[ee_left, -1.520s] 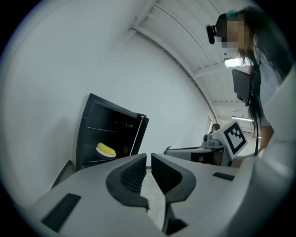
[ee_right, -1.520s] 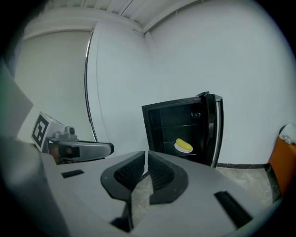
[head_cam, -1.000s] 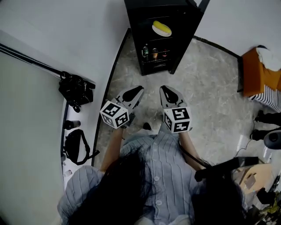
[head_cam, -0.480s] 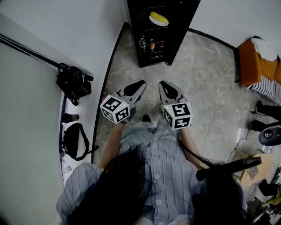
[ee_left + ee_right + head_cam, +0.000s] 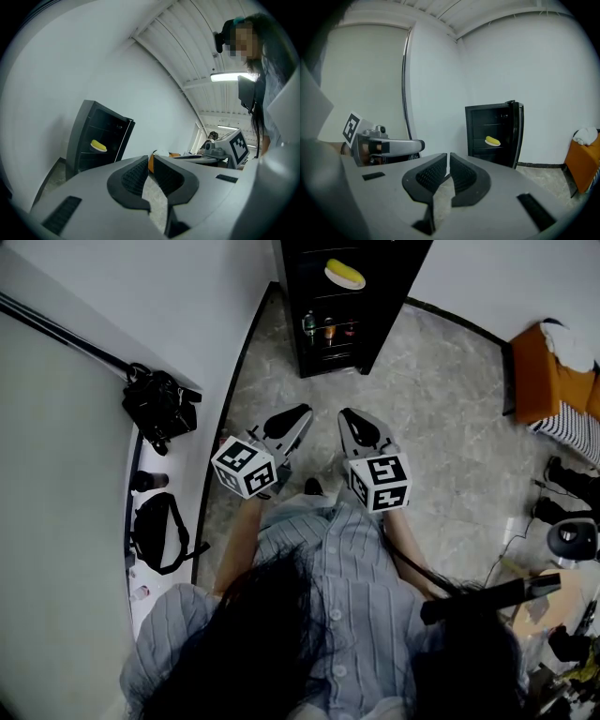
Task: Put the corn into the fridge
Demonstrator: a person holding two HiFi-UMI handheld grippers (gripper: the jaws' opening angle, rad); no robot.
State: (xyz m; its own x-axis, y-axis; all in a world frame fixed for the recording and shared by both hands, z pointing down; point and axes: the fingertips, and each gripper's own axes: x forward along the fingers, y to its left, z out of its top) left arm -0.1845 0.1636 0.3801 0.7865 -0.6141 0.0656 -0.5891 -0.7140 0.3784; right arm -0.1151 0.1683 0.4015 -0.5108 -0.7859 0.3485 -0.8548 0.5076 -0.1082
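Left gripper [image 5: 298, 414], right gripper [image 5: 347, 416]: seemingly closed

Corn [image 5: 346, 272] sits on a plate [image 5: 331, 278] in the fridge [image 5: 386, 313].

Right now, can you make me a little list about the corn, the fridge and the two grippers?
corn: lying on a plate on a fridge shelf
fridge: black, open, with bottles on a lower shelf
left gripper: shut, empty, well back from the fridge
right gripper: shut, empty, well back from the fridge
task: the corn is inside the fridge
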